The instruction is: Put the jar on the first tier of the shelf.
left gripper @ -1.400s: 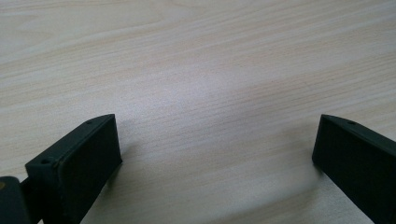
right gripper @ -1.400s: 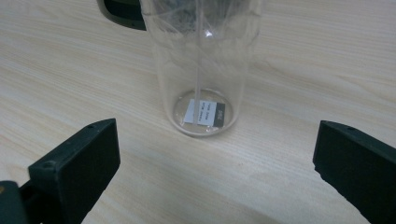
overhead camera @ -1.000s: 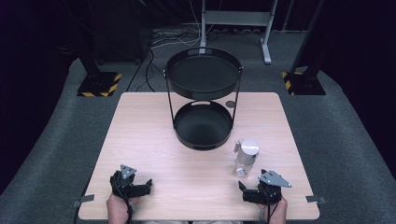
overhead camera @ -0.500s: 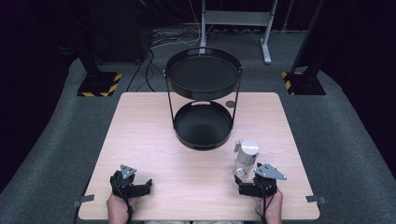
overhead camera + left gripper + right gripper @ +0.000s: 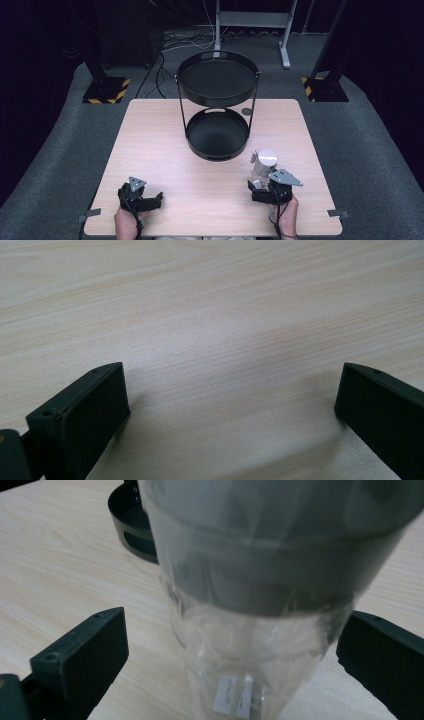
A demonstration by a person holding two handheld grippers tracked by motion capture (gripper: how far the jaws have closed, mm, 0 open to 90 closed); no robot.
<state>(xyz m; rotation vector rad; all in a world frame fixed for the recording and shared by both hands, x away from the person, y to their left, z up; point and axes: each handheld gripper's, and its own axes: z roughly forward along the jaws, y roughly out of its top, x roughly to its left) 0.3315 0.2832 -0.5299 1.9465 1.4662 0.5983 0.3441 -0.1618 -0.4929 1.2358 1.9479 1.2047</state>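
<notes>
As the clear jar [image 5: 250, 630] with a grey lid [image 5: 265, 156] stands upright on the table [image 5: 150, 145] between the spread jaws of the right gripper [image 5: 264, 188], it looks light, rigid, slippery: grip the wall under the lid; left gripper [image 5: 150, 200] spread, empty.

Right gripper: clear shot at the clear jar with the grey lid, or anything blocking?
Probably yes. The right gripper is open, one jaw on either side of the jar, with nothing between jaws and glass. The black two-tier stand sits behind it, out of the way.
</notes>
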